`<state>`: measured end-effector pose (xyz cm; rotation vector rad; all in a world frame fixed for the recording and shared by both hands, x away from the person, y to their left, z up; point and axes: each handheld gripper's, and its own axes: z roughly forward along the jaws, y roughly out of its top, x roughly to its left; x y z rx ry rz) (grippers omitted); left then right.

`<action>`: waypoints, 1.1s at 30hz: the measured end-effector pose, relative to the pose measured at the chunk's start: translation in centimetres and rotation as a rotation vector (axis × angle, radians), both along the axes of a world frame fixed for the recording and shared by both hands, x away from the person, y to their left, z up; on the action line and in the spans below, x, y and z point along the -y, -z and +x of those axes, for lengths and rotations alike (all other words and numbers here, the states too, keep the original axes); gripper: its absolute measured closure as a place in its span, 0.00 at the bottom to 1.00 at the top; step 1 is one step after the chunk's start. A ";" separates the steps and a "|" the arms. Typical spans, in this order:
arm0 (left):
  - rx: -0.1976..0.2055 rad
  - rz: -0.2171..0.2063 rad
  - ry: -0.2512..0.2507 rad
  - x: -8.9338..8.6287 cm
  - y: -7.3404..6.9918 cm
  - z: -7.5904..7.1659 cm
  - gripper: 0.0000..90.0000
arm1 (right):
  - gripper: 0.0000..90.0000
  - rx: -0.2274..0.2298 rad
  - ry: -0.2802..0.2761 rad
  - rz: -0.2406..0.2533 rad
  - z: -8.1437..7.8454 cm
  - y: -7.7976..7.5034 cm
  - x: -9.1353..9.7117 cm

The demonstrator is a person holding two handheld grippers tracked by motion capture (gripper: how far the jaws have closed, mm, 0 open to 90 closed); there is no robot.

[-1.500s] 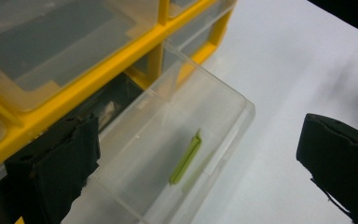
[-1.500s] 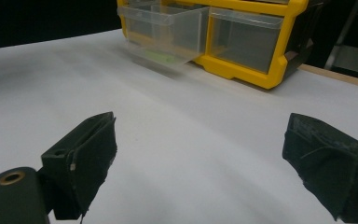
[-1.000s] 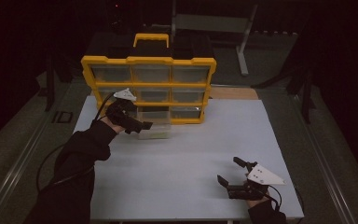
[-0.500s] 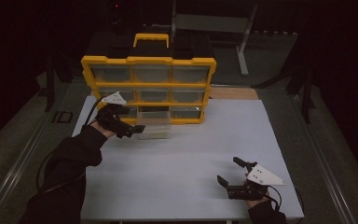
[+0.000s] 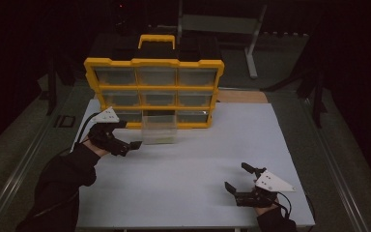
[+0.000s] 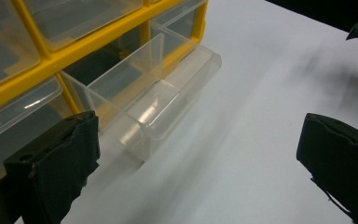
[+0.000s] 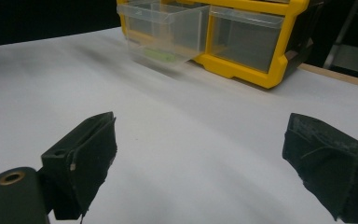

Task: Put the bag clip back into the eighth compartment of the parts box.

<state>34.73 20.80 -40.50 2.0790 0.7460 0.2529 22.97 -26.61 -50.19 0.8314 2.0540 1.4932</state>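
Drawer [image 5: 159, 131] pulled out of yellow organiser [image 5: 154, 89], bottom row, middle, resting on white bench [image 5: 198, 159].
I see left gripper [image 5: 125, 145] just left of the drawer, fingers spread, holding nothing; right gripper [image 5: 239, 186] near bench's front edge, fingers spread too.

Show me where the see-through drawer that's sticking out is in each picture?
High view: the pulled-out clear drawer sits just left of centre, below the yellow organizer, bottom row, middle.
Left gripper view: the drawer is left of centre, above the left claw.
Right gripper view: the drawer is at the top, left of centre.
Shared landmark: the organizer's yellow frame, in all three views.
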 end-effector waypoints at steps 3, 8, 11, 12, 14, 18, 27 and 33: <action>0.008 -0.011 -0.004 -0.3 0.4 -0.7 0.00 | 0.11 0.000 -0.001 -0.001 0.0 0.0 0.0; 0.015 -0.032 -0.009 -0.9 1.2 -1.7 0.00 | 0.11 -0.001 -0.001 0.001 0.0 0.0 0.0; 0.022 -0.033 -0.005 -1.2 1.7 -2.3 0.00 | 0.11 -0.001 -0.001 -0.003 0.0 0.0 -0.1; 0.018 -0.041 0.003 -1.3 2.1 -2.6 0.00 | 0.11 -0.001 -0.001 -0.002 0.0 0.0 -0.1; 0.019 -0.046 0.007 -1.4 2.3 -2.8 0.00 | 0.11 -0.001 -0.001 -0.002 0.0 0.0 -0.1; 0.009 -0.056 0.008 -1.8 3.0 -3.5 0.00 | 0.11 -0.002 -0.002 -0.002 0.0 0.0 -0.1; -0.004 -0.083 0.023 -2.8 4.6 -4.8 0.00 | 0.11 -0.004 -0.003 -0.003 0.0 0.1 -0.1; -0.020 -0.095 0.022 -3.4 5.8 -5.9 0.00 | 0.11 -0.006 -0.004 -0.006 0.0 0.1 -0.2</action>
